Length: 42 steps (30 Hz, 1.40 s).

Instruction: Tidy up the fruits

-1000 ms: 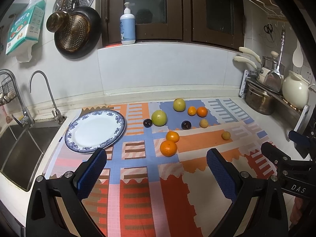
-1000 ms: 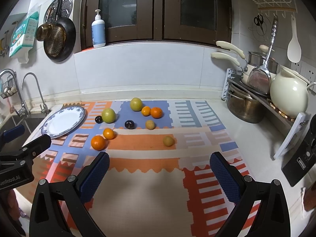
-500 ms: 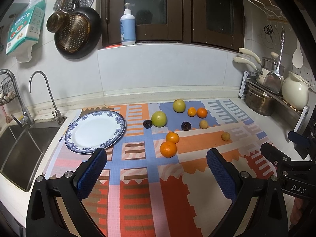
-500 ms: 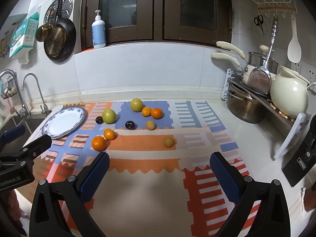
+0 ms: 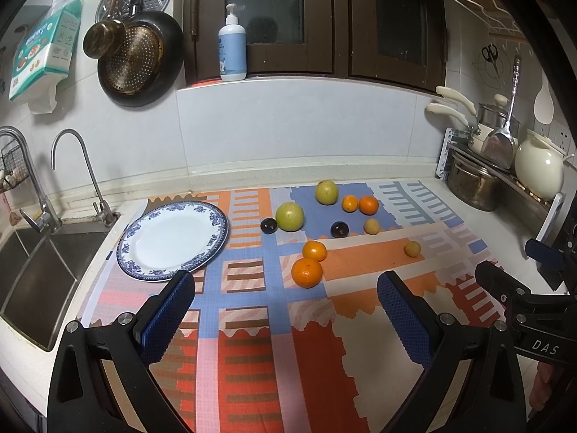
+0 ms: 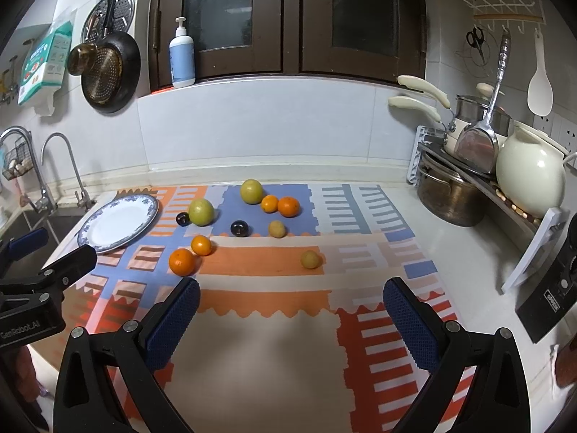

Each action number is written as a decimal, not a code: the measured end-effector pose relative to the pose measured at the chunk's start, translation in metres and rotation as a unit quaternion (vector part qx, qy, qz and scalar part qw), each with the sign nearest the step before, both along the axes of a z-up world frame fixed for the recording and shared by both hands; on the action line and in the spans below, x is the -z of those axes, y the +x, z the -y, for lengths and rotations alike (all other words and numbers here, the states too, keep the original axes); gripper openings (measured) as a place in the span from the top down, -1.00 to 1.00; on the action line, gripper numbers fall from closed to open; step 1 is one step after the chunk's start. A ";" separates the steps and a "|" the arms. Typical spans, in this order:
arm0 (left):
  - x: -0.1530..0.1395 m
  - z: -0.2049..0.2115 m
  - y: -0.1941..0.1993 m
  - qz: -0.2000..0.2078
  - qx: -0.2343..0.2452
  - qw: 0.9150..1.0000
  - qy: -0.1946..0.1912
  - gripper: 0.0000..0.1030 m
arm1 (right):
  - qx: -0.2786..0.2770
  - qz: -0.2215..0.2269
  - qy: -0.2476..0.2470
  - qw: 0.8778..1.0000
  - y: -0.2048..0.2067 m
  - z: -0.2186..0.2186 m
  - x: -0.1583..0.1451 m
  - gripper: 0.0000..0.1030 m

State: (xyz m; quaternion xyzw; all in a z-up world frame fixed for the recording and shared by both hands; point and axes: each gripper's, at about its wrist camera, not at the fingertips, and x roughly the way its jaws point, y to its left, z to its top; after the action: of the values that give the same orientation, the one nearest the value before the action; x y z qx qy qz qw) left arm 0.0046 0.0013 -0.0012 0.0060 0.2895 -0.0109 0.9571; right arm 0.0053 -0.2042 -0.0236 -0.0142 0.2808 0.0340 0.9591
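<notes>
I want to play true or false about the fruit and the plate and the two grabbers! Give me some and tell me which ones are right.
1. The blue-rimmed plate has no fruit on it. True.
2. The left gripper is squeezing an orange. False: its jaws are wide open and hold nothing.
3. There are two dark plums, one right beside a green fruit. True.
4. The right gripper is shut. False: it is open, above the patterned mat.
5. The biggest orange sits in the sink. False: it lies on the mat, next to a smaller orange.
</notes>
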 end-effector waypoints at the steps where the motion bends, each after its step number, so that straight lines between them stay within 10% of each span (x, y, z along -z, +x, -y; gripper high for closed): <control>1: 0.000 0.000 0.001 0.000 0.000 1.000 0.000 -1.00 | 0.000 0.000 0.000 1.000 0.000 0.000 0.000 -0.99; 42: 0.041 0.010 0.067 -0.074 0.030 0.997 0.004 -0.90 | -0.014 -0.052 -0.019 0.998 0.067 0.001 0.036 -0.99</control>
State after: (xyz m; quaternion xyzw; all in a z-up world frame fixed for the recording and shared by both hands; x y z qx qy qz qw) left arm 0.0713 -0.0088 -0.0417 0.0173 0.3591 -0.0386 0.9323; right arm 0.0727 -0.2048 -0.0595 -0.0348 0.3308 0.0425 0.9421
